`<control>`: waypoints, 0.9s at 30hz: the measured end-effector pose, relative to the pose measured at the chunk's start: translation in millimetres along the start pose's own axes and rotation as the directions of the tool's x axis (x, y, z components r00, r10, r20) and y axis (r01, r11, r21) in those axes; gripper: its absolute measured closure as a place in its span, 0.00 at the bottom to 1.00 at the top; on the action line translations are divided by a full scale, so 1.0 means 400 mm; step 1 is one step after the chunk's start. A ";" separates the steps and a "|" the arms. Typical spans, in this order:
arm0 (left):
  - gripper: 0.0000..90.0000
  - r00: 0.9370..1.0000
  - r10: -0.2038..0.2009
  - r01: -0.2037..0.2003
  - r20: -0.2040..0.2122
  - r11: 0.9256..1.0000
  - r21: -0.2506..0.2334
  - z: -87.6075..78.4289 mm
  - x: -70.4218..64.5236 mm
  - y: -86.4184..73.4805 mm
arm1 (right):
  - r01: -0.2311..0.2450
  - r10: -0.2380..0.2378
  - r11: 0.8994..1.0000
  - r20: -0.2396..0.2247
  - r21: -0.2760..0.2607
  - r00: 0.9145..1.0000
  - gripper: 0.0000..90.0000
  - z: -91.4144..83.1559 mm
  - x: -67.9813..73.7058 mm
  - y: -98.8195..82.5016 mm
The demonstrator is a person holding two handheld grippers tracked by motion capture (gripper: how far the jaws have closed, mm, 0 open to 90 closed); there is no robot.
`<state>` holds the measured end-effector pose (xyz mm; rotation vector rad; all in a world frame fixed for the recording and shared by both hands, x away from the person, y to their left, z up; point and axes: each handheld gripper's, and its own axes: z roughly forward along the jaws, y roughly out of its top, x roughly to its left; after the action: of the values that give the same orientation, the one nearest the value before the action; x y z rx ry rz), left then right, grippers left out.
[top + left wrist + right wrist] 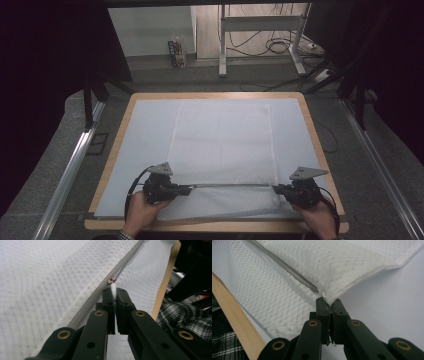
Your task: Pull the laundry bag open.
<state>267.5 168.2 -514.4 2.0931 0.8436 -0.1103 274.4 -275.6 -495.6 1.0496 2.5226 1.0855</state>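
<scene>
While a white mesh bag (222, 145) lay flat on the pale-covered table (150, 125), seen from above, the left gripper (186, 190) and right gripper (276, 189) met opposite ends of its zipper (230, 185) near the front edge. Left gripper view: jaws were closed on the white pull tab (113, 290) (slider (111, 279) just beyond). Right gripper view: jaws pinched shut on the bag's corner (325, 296), beside the zipper's end.

lab | black curtains (45, 75) | aluminium rails (70, 170) | floor cables (270, 45)
</scene>
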 end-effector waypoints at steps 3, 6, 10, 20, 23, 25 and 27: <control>0.98 1.000 -0.007 0.007 -0.003 1.000 -0.003 -0.006 0.003 -0.007 | -0.003 0.003 1.000 -0.002 -0.001 1.000 0.95 -0.002 0.000 0.000; 0.98 1.000 -0.015 0.015 -0.002 1.000 -0.006 -0.010 0.003 -0.011 | -0.001 0.001 1.000 -0.001 -0.002 1.000 0.95 -0.001 0.001 0.000; 0.98 1.000 -0.015 0.015 -0.002 1.000 -0.008 -0.011 0.004 -0.015 | 0.001 -0.001 1.000 -0.006 -0.002 1.000 0.95 -0.001 0.001 0.000; 0.98 0.999 -0.032 0.032 -0.021 0.999 -0.018 -0.029 0.009 -0.028 | 0.000 0.000 1.000 0.000 0.004 1.000 0.95 -0.001 0.002 -0.001; 0.98 0.999 -0.040 0.040 -0.024 0.999 -0.017 -0.033 0.013 -0.035 | -0.001 0.001 1.000 0.004 0.005 1.000 0.95 0.000 0.001 -0.001; 0.98 0.999 -0.042 0.042 -0.028 0.999 -0.018 -0.037 0.014 -0.037 | 0.002 -0.002 1.000 0.011 0.009 1.000 0.95 -0.001 0.001 -0.001; 0.98 0.998 -0.047 0.046 -0.029 0.999 -0.023 -0.042 0.016 -0.041 | -0.001 0.001 1.000 0.011 0.007 1.000 0.95 -0.001 0.000 -0.002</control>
<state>259.1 190.9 -517.3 2.0591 0.9080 -0.0944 273.9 -276.0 -495.8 1.0556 2.5195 1.0698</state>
